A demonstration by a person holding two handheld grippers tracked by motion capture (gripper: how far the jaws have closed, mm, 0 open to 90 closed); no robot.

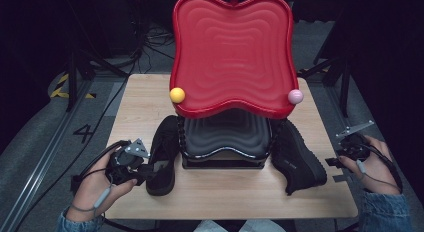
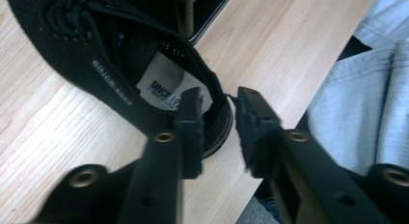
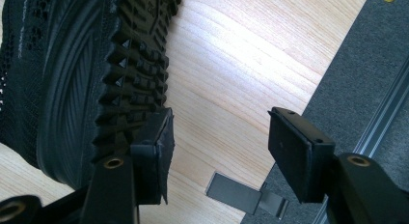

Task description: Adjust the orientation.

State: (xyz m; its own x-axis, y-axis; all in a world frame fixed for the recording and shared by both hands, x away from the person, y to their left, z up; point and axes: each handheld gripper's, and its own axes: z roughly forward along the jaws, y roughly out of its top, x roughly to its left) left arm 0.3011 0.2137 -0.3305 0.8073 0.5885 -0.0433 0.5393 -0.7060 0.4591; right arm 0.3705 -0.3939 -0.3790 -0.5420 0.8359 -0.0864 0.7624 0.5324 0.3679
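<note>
L gripper (image 1: 144, 173), held in the person's L hand (image 1: 97, 184) at the table's near-left, sits at the heel of the black mesh lace-up shoe (image 1: 162, 159) lying upright on the light wooden table (image 1: 225, 192). In the L gripper view its jaws straddle the heel collar of that shoe (image 2: 120, 69), one pad inside the opening by the white insole label, the other outside the heel; they're narrowed onto the collar, clenched on it as far as the view shows.

R gripper (image 1: 334, 162), in the R hand (image 1: 372, 162) at the table's near-right edge, is released: jaws stand wide w/ bare wood between them. In the R gripper view (image 3: 217, 142) the left pad is just beside the studded black sole of the second black shoe (image 3: 96, 64), which lies tipped on its side (image 1: 297, 159); contact can't be told.

Btw the two shoes, mid-table, stands a black stepped rack (image 1: 225, 142). Behind and above it rises a big glossy red wavy-edged tray (image 1: 232, 52), w/ a yellow ball (image 1: 177, 95) at its lower-left corner and a pink ball (image 1: 295, 96) at its lower-right.
</note>
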